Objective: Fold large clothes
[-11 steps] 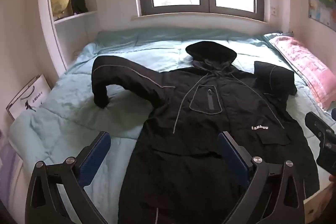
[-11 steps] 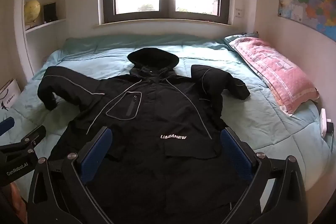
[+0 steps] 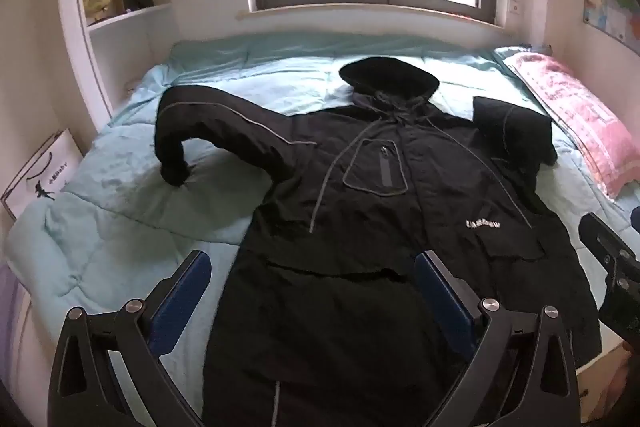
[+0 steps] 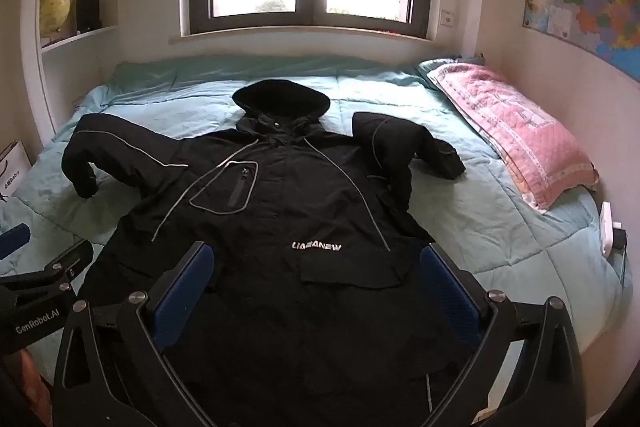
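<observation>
- Black jacket (image 4: 288, 227) lies face up and spread flat on the bed (image 4: 480, 227), hood (image 4: 280, 99) toward the window, hem nearest the cameras.
- Its sleeve (image 3: 208, 131) on the shelf side bends out over the quilt, cuff down; the other sleeve (image 4: 408, 151), toward the pink pillow (image 4: 516, 139), is bunched and partly doubled beside the body.
- Left tongs (image 3: 312, 291) hover above the lower part of the jacket, on the shelf side, jaws wide apart, nothing between them.
- Right tongs (image 4: 316, 279) hover over the jacket's lower front, jaws also wide apart and empty; neither pair touches cloth.
- Step in hand, as I judge it: the very start, with the jacket laid out and no fold made.
- Next move likely calls for picking a grip point, either a sleeve to bring across the chest or the hem corners to lift toward the hood.
- Fabric looks thick and slippery, so each pair would need to pinch a good bite of cloth, and the bunched sleeve may want straightening first.
</observation>
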